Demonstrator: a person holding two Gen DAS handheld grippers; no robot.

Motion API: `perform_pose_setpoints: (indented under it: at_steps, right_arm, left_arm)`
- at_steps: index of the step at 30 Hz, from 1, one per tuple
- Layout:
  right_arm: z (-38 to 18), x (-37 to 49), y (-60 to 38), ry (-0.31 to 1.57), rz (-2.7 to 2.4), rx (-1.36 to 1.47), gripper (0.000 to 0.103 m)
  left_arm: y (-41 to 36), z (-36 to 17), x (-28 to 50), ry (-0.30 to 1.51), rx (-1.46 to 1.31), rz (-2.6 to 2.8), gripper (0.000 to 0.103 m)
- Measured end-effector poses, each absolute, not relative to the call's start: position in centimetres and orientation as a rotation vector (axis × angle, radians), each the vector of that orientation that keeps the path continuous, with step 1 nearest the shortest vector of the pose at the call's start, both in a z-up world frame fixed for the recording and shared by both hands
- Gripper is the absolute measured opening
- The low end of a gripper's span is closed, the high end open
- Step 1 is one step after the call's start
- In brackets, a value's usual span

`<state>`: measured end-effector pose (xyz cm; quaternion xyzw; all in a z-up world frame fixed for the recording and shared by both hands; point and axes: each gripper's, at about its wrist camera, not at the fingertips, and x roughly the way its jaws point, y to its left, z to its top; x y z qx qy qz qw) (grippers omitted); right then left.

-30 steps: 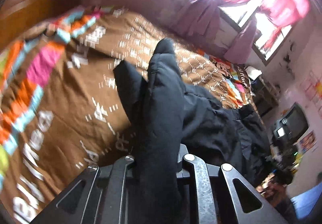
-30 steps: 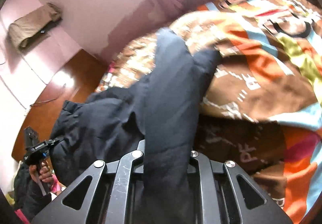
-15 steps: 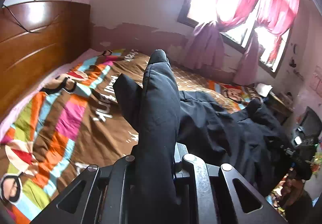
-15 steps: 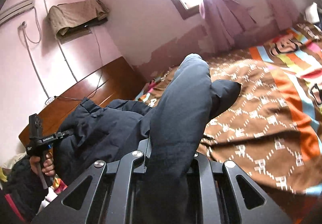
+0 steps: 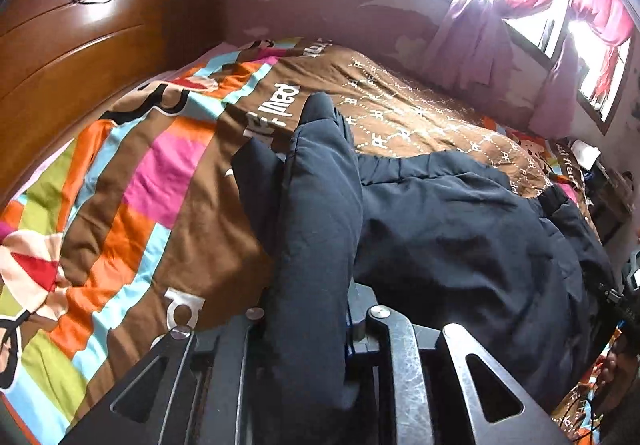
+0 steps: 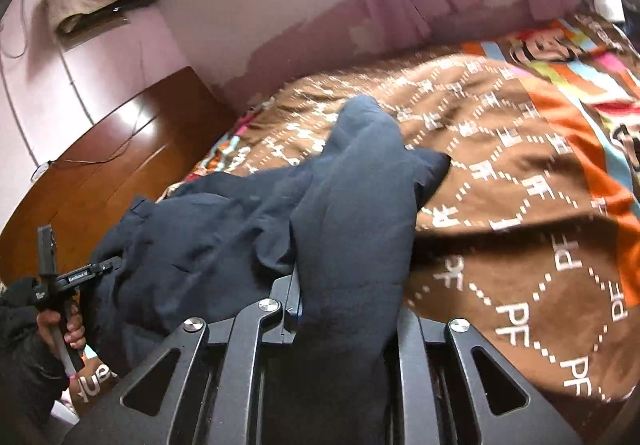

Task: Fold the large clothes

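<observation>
Both tools hold the same dark blue jacket (image 5: pixel 460 229). My left tool (image 5: pixel 316 329) has a thick fold of it between its two fingers, and so does my right tool (image 6: pixel 348 329). Both tools are starting to let go, but the cloth still fills each gap. From each tool one puffy fold sticks up and forward. The rest of the one jacket lies bunched on the bed, on one brown blanket (image 5: pixel 180 213) with bright stripes and white letters. Behind the bed I see one wooden headboard (image 5: pixel 80 45) and pink curtains (image 5: pixel 476 37) at the bright window. My left hand (image 6: pixel 66 321) shows in the right tool's view, gripping its handle.
</observation>
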<state>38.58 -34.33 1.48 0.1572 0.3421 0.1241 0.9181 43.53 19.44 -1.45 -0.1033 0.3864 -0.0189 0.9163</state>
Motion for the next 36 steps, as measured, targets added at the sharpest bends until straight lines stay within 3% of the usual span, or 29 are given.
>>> perform_pose_setpoints:
  at_steps: [2,5,7,8,13,18,25,36]
  right_arm:
    - [1.2,38.6,-34.5,0.72,0.242,0.323,0.021]
    - [0.7,38.7,-34.6,0.75,0.195,0.307,0.035]
    - [0.5,39.0,-34.5,0.784,0.14,0.272,0.062]
    - [0.3,39.0,-34.6,0.791,0.111,0.254,0.065]
    - [1.6,36.7,-34.2,0.734,0.014,0.122,0.09]
    - [3.9,33.5,-33.5,0.645,0.031,0.084,0.099]
    - [5.9,29.6,-32.7,0.59,0.096,0.127,0.101]
    - [9.0,24.8,-31.3,0.483,0.153,0.128,0.102]
  left_arm:
    - [19.5,-1.5,43.4,0.801,-0.217,-0.034,0.023]
    - [19.5,-1.9,43.8,0.851,-0.192,0.025,0.042]
    - [19.1,-2.3,43.9,0.903,-0.124,0.119,0.081]
    - [18.7,-2.2,43.6,0.897,-0.08,0.155,0.085]
    - [16.8,-1.5,40.5,0.818,0.091,0.216,0.089]
    - [15.5,0.1,36.8,0.744,0.029,0.139,0.096]
    - [14.2,2.4,32.1,0.656,-0.096,0.03,0.102]
    - [13.9,5.1,26.1,0.553,-0.163,0.013,0.103]
